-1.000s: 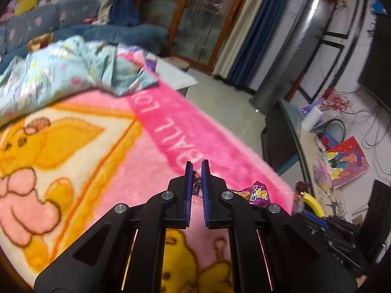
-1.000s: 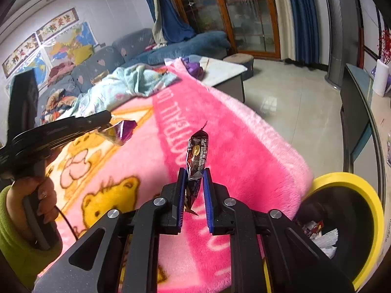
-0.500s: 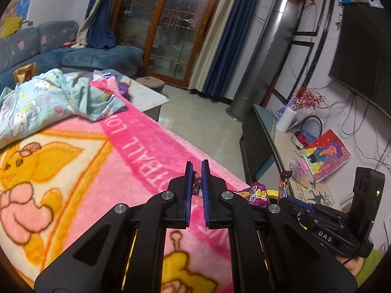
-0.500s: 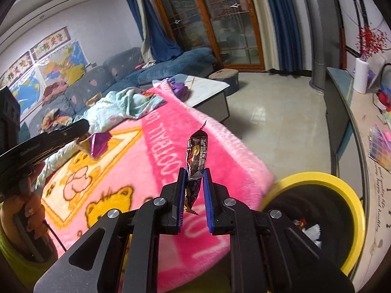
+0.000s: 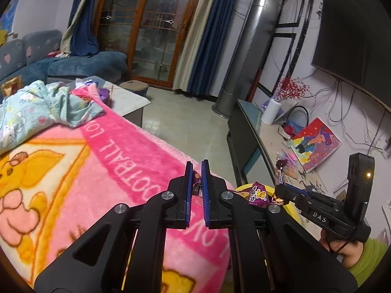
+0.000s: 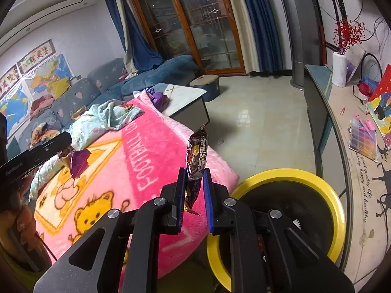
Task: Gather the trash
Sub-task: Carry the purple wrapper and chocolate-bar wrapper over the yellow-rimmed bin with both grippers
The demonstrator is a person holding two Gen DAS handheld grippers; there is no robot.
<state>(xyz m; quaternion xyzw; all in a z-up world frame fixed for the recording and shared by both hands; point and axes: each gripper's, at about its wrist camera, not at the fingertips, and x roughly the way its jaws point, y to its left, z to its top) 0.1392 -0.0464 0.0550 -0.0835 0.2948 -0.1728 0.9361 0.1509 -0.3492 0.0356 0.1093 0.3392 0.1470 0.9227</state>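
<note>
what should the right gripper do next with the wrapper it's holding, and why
Probably carry it a little further right until it hangs over the yellow-rimmed bin, then open. The right gripper is shut on a dark snack wrapper, which sits above the edge of the pink blanket, not yet over the bin's opening. The left gripper also grips a purple wrapper, likely next.

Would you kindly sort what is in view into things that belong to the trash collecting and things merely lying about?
Belonging to the job:
- dark brown foil snack wrapper, clamped in the right gripper
- purple foil wrapper, clamped in the left gripper
- yellow-rimmed black trash bin

Lying about:
- pink plush cartoon blanket
- crumpled light-blue printed cloth
- white ribbed vase
- colourful painting
</note>
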